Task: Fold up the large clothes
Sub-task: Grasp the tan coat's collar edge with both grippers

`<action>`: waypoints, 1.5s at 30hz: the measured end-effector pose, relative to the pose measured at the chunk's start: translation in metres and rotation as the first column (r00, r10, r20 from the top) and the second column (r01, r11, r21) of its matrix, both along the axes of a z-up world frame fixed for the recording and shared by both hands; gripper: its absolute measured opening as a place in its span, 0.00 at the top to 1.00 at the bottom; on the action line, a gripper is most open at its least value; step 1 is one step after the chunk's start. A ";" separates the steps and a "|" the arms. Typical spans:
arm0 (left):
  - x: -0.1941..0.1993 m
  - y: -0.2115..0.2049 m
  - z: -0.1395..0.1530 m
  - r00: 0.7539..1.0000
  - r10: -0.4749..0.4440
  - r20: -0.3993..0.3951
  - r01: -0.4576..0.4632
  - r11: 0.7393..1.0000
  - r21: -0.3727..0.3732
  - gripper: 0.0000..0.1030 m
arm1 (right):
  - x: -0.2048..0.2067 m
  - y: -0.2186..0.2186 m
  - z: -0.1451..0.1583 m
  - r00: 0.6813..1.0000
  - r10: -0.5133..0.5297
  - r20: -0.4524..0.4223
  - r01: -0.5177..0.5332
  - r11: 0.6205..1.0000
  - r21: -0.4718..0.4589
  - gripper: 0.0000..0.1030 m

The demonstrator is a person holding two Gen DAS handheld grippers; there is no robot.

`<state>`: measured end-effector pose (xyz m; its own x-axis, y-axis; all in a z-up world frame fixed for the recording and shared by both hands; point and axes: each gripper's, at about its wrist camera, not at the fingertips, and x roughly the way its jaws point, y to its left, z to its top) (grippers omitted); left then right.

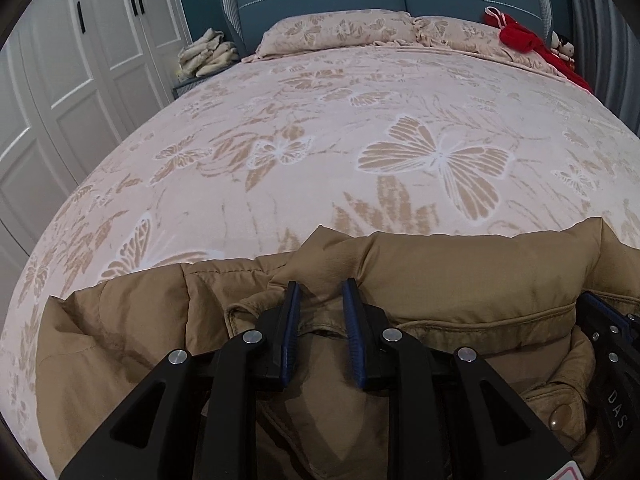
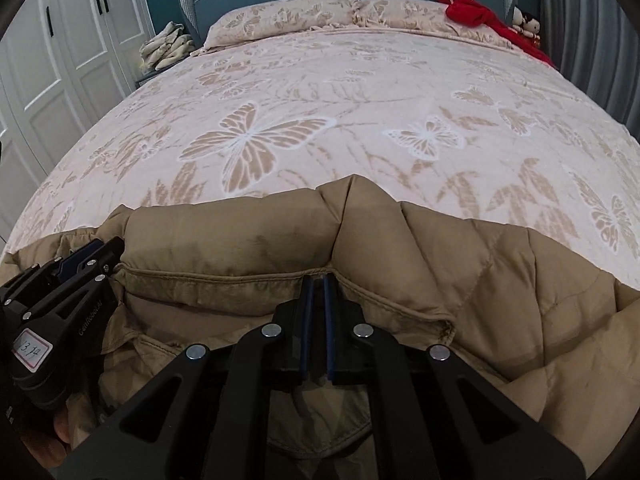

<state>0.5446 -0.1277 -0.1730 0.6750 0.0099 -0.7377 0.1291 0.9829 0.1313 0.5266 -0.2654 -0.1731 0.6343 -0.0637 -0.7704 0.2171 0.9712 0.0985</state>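
jacket: tan puffer, lying at the near edge of the bed, collar side toward both grippers
left gripper: jaws narrow, a fold of the jacket's seam between them
right gripper: jaws pinched closed on the jacket's seam edge
bedspread: pink, butterfly print

Your left gripper is black plastic: angular link arms with triangular cut-outs, round silver screws at the pivots, and ribbed blue pads lining the jaws. Your right gripper is the same build. The left one's body carries a white, red-bordered label with handwriting and small pale lettering along one arm.
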 end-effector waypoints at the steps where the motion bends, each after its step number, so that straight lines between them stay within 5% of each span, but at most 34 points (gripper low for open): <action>1: 0.000 0.000 0.000 1.000 0.001 0.004 -0.001 1.000 -0.002 0.79 | 0.000 0.001 0.000 1.000 -0.001 0.006 0.001 1.000 -0.006 0.98; 45: -0.005 -0.008 -0.008 0.997 0.022 0.071 -0.026 0.998 0.060 0.80 | -0.003 0.004 -0.005 0.998 -0.009 0.062 0.011 1.000 -0.024 0.98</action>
